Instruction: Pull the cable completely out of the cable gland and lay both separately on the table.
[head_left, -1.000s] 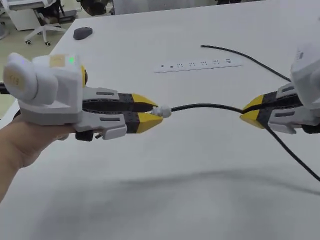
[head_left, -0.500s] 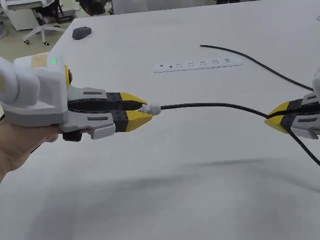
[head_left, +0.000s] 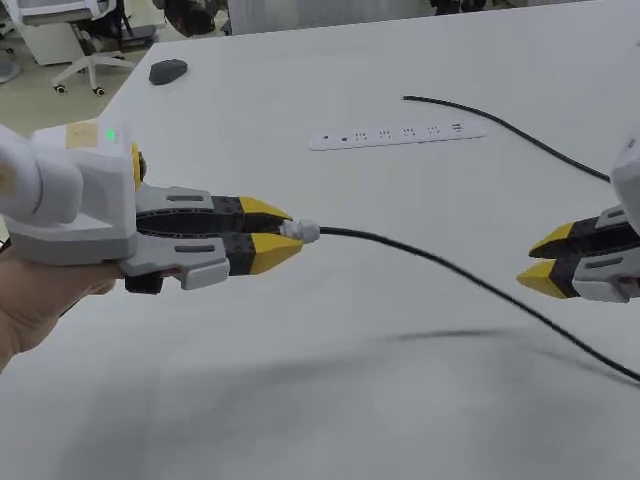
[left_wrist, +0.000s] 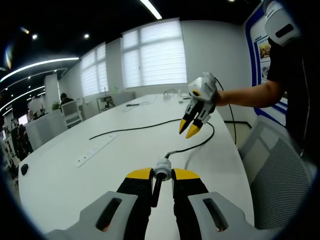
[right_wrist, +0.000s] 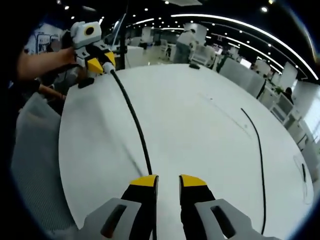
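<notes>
My left gripper is shut on a small white cable gland, held above the white table. A black cable leaves the gland and slopes down to the right, past the frame's edge. My right gripper hangs open just above that cable, with nothing between its jaws. In the left gripper view the gland sits between the yellow fingertips, and the right gripper hovers further out over the cable. The right gripper view has the cable running from the left gripper to beside my open right gripper.
A white power strip lies across the far middle of the table. Another stretch of black cable runs behind it toward the right. A dark mouse rests at the far left corner. Office chairs stand beyond the table's edge.
My right gripper was shut on the cable while pulling away to the right; it has now opened and let go. The freed cable has dropped below it. The left gripper still holds the gland.
</notes>
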